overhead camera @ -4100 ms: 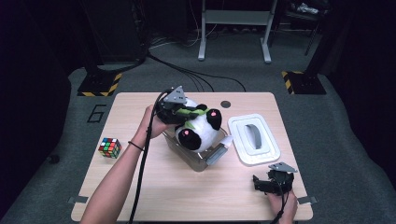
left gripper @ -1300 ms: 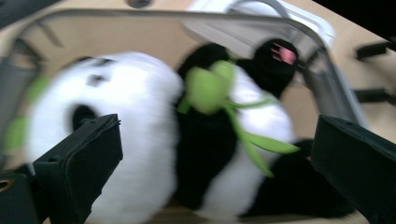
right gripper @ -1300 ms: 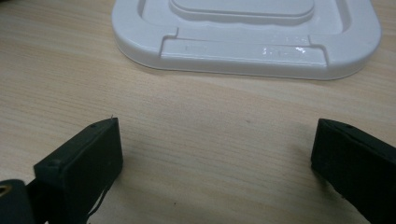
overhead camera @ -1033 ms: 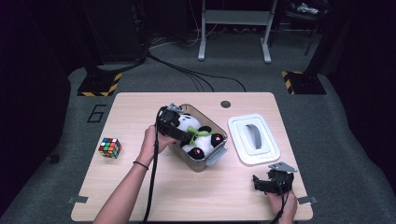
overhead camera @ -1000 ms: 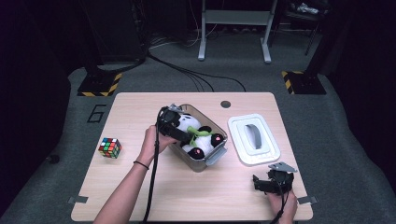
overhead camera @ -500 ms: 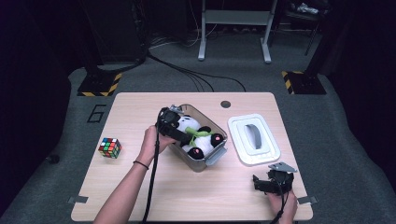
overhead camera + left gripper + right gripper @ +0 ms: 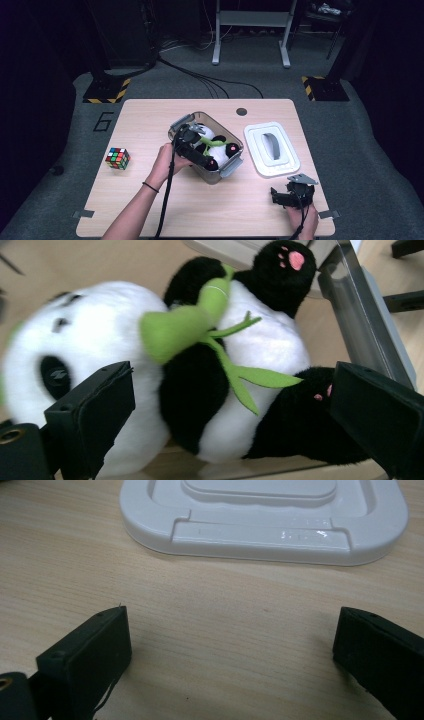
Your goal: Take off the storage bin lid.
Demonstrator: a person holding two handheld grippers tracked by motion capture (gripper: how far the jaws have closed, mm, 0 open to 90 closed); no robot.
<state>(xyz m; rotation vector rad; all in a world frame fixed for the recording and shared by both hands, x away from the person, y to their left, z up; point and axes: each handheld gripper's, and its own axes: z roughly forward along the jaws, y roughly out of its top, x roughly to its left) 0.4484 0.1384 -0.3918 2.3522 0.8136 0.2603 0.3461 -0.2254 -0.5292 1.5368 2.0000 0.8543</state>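
Observation:
A black-and-white plush panda [image 7: 216,144] with a green bamboo sprig lies inside a clear plastic bin [image 7: 231,168] at the table's middle. My left gripper [image 7: 192,149] hangs over the bin's left side. In the left gripper view the panda [image 7: 250,350] lies just beyond my left gripper [image 7: 235,375], whose jaws stand wide apart and open. The bin's wall [image 7: 365,325] runs along the right. My right gripper [image 7: 283,196] rests near the table's front right, open. Between the wide jaws of my right gripper [image 7: 230,615] lies bare wood, with the white lid [image 7: 260,520] ahead of them.
The white lid [image 7: 272,148] with a grey handle lies flat right of the bin. A Rubik's cube [image 7: 117,157] sits at the left of the wooden table [image 7: 140,120]. Cables and metal stand legs are on the floor beyond.
Four seconds ago the panda was held up above the bin; now it lies down inside it. Over the last second the left gripper barely shifted. The right gripper has stayed put.

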